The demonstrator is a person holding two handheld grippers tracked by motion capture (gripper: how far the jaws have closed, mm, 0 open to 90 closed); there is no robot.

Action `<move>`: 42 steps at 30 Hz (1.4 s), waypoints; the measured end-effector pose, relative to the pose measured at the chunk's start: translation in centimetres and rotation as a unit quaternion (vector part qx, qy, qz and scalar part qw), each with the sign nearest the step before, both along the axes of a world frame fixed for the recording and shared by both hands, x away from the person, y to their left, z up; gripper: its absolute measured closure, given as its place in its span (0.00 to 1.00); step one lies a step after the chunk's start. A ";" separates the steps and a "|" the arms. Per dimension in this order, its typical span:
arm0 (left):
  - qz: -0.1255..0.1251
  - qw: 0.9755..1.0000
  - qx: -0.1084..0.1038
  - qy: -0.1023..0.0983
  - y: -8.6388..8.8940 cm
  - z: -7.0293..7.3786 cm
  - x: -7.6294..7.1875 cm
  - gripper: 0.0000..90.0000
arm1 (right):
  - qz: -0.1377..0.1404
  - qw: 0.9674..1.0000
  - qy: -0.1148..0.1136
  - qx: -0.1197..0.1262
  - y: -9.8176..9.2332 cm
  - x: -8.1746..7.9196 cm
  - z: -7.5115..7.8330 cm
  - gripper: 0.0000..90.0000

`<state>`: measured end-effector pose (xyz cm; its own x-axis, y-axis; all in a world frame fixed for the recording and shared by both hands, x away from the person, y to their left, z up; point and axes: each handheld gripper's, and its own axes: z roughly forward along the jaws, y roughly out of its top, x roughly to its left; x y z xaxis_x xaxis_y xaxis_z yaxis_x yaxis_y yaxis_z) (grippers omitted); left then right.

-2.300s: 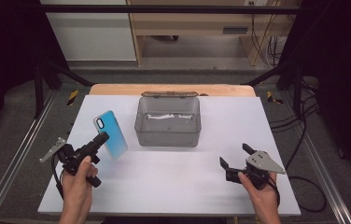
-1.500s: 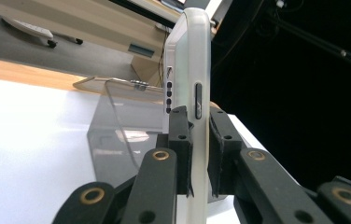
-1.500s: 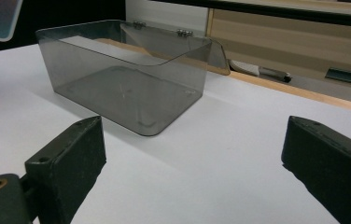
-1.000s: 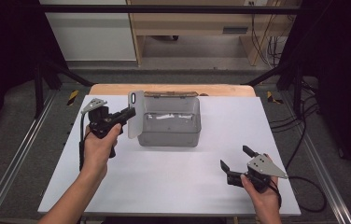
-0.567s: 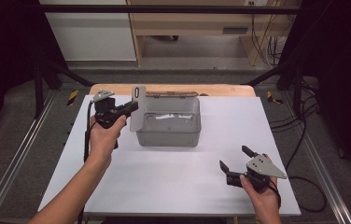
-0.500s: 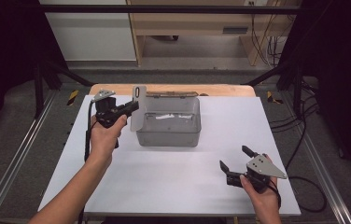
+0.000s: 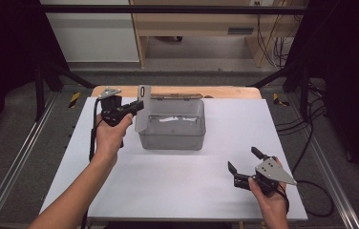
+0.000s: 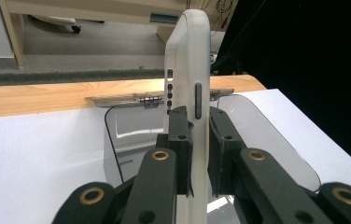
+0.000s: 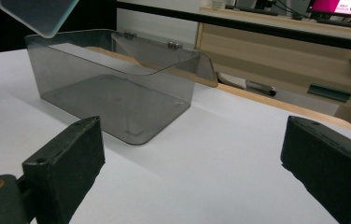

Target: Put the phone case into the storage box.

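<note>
A phone [image 7: 142, 112] in a pale case stands on edge in my left gripper [image 7: 136, 108], whose jaws are shut on its two faces. It hangs over the left rim of a clear grey box [image 7: 170, 142] at the middle back of the white table [image 7: 168, 191]. In the left gripper view the phone [image 8: 190, 70] rises between the pads of the left gripper [image 8: 197, 119], with the box's open lid [image 8: 127, 135] behind it. At the front right my right gripper [image 7: 243, 160] rests open and holds nothing. In the right gripper view the box [image 9: 117, 98] lies beyond the open right gripper [image 9: 192, 158], and a phone corner [image 9: 38, 14] shows above it.
A wooden board [image 7: 120, 90] runs along the table's back edge, and the box's hinged lid leans back toward it. Metal rails [image 7: 20, 157] flank the table. Cables [image 7: 311, 143] trail on the floor at the right.
My left hand lifted the phone from the table's left side and carried it back and right to the box's left rim. The right gripper has stayed put.
</note>
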<state>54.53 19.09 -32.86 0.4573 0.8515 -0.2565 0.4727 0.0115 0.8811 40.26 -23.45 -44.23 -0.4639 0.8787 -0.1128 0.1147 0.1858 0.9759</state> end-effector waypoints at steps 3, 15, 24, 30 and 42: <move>-0.002 1.000 0.001 0.001 -0.2 0.3 0.1 0.90 | -0.003 1.000 0.003 -0.002 -0.1 0.0 -0.1 0.07; -0.008 1.000 0.011 0.000 -1.3 1.1 0.6 0.90 | 0.001 1.000 0.014 0.006 -0.4 0.0 -0.1 0.06; -0.004 1.000 0.011 0.009 -1.5 0.9 1.0 0.90 | 0.004 1.000 0.020 0.009 -0.4 0.0 -0.1 0.05; -0.004 1.000 0.016 0.010 -1.8 1.2 1.3 0.90 | 0.007 1.000 0.023 0.009 -0.3 0.0 -0.1 0.06; 0.001 1.000 0.020 0.024 -1.9 1.0 1.7 0.90 | 0.009 1.000 0.028 0.006 -0.2 0.0 -0.1 0.05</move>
